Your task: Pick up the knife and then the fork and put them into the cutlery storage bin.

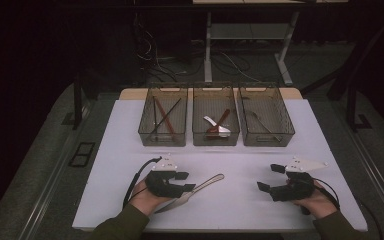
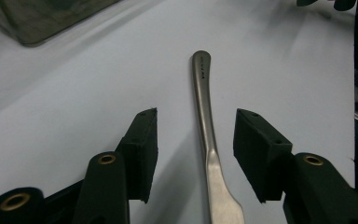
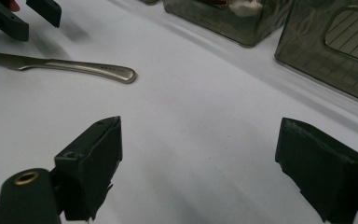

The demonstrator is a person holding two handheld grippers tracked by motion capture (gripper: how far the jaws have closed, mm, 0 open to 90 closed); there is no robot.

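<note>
**Knife Between the Left Jaws, Not Yet Gripped**

The knife (image 1: 192,190) lay flat on the white table (image 1: 240,210), its handle end pointing toward two o'clock in the high view and its blade running back toward eight o'clock under the left gripper (image 1: 185,182). In the left gripper view the knife (image 2: 208,140) ran straight up the middle, from six o'clock to its rounded handle end at twelve. It sat between the two black pads (image 2: 142,149), with white table showing on either side of it. The pads stood partly apart and neither one touched the metal; the jaws were open around the handle, holding nothing.

The right gripper (image 1: 271,177) hovered over bare table at about three o'clock from the knife, well apart from it. In the right gripper view its jaws were spread wide with nothing between them. There the knife (image 3: 65,65) lay far off at eleven o'clock, with the left gripper's jaws just beyond it.

Three wire baskets (image 1: 216,137) stood in a row at twelve o'clock on the table. The left one held long dark sticks, the middle one a white spoon and a reddish utensil, and the right one a metal utensil.
</note>
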